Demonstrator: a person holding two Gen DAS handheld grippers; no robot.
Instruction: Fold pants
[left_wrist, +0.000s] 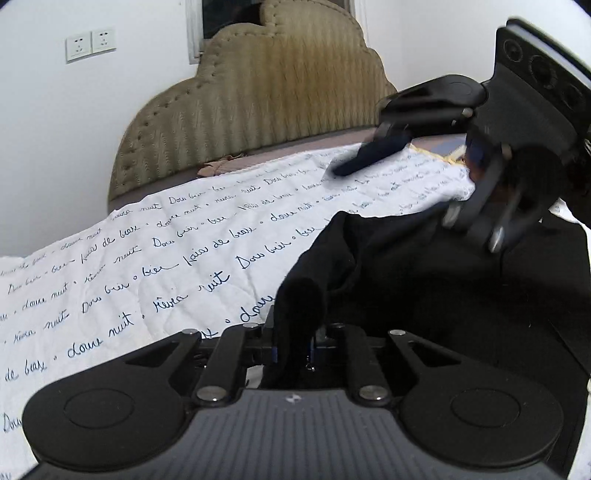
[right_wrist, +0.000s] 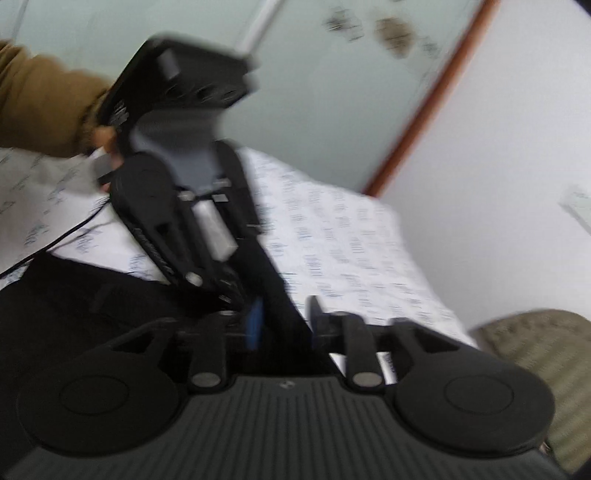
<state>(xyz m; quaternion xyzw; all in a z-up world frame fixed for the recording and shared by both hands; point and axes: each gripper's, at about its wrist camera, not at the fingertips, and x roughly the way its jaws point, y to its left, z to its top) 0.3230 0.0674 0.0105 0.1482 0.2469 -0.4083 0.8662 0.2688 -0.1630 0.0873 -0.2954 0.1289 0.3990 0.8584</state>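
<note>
Pinched black pants (left_wrist: 406, 280) — lettered sheet (left_wrist: 147, 258) beyond

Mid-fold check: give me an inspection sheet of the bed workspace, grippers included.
Surface: white script-printed quilt on the bed.
Job's things: black pants, bunched, partly lifted.
Clutter: small tan item by the headboard.
Grippers: left gripper shut on pants; right gripper with jaws apart, black cloth between them, view blurred.
Cables: thin black cable across the quilt.
Surroundings: tufted headboard, wall sockets.
</note>
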